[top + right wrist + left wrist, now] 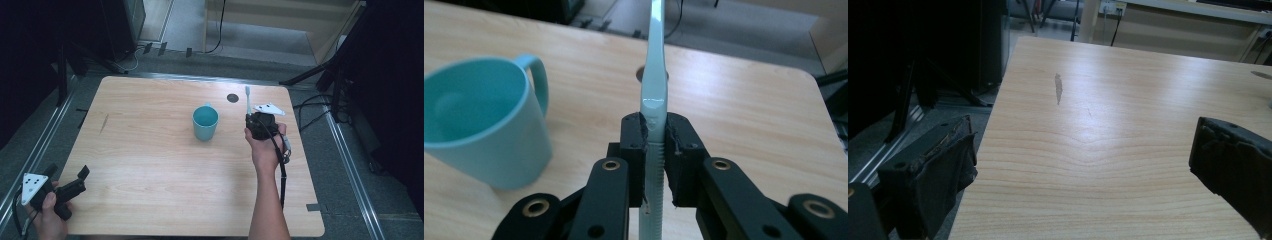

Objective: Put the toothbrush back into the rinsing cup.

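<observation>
A teal mug stands upright near the middle of the wooden table, its handle toward the far side. My right gripper is just right of the mug, shut on the handle of a pale teal toothbrush whose head points away from me. In the right gripper view the black pads clamp the toothbrush between them, with the mug at the left. My left gripper rests at the table's near left corner, jaws wide apart with nothing between them.
A small dark round disc lies in the tabletop beyond the toothbrush. A grey scuff mark marks the left part of the table. Dark stand legs and cables run on the floor around the table's edges.
</observation>
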`<control>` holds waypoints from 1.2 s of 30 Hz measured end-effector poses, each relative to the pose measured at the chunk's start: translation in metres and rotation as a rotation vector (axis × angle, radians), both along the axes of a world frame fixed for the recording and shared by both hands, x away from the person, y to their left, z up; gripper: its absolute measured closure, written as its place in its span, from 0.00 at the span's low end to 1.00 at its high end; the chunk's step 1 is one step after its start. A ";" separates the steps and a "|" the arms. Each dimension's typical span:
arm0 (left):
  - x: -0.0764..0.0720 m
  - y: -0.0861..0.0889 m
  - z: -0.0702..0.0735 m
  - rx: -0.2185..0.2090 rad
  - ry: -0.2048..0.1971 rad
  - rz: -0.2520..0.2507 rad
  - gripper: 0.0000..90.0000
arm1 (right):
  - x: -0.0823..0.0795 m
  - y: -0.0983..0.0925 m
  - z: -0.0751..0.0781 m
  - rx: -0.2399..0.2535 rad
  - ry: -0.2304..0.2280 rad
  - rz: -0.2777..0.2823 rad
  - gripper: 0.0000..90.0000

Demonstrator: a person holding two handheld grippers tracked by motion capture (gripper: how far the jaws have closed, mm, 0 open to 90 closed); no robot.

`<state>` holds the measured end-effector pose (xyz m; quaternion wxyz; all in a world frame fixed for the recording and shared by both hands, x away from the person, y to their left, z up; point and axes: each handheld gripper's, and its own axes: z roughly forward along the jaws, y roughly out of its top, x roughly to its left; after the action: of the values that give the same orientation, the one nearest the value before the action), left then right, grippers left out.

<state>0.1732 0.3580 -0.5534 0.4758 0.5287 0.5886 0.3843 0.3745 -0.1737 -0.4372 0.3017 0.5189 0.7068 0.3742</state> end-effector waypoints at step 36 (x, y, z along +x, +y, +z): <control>-0.001 0.001 0.000 -0.014 -0.007 -0.001 0.00 | 0.011 0.086 0.014 0.236 -0.226 0.101 0.89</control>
<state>0.1726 0.3592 -0.5536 0.4817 0.5244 0.5894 0.3817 0.3852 -0.0877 -0.4235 0.2970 0.4693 0.6448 0.5252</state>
